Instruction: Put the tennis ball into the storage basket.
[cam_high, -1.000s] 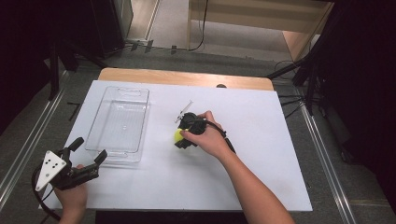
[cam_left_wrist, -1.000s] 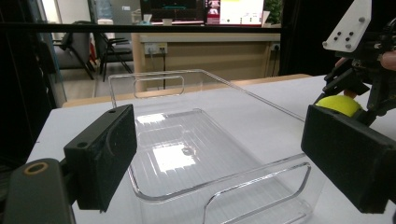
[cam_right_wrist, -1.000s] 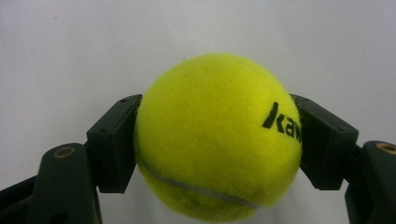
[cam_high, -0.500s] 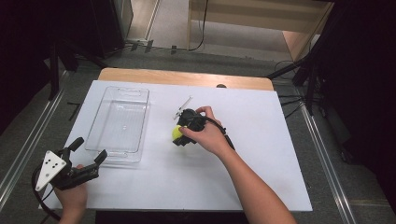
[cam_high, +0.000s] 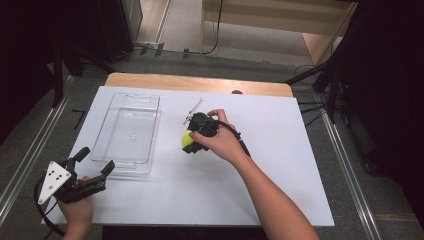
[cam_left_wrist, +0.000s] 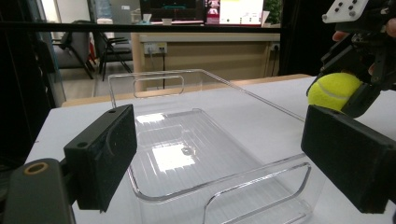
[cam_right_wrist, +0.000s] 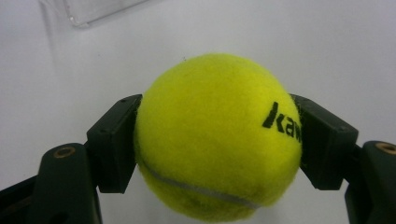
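A yellow tennis ball (cam_right_wrist: 217, 135) sits clamped between the black jaws of my right gripper (cam_right_wrist: 219, 140), which is shut on it just above the white table. From above, the ball (cam_high: 188, 140) and right gripper (cam_high: 192, 142) are near the table's middle, right of the clear plastic tray (cam_high: 145, 102). My left gripper (cam_high: 95, 161) stands open at the tray's near end, by the table's front left corner, nothing between its jaws. Along the left gripper's jaws I see the tray (cam_left_wrist: 154, 200) ahead and the ball (cam_left_wrist: 332, 89) at upper right.
The white board (cam_high: 280, 165) covers a wooden table. The clear tray has nothing in it. A cable (cam_high: 239, 140) trails from the right gripper. Dark stands and metal rails (cam_high: 345, 165) flank the table on both sides.
The right gripper with the ball has shifted slightly toward the tray. The left gripper has stayed in place.
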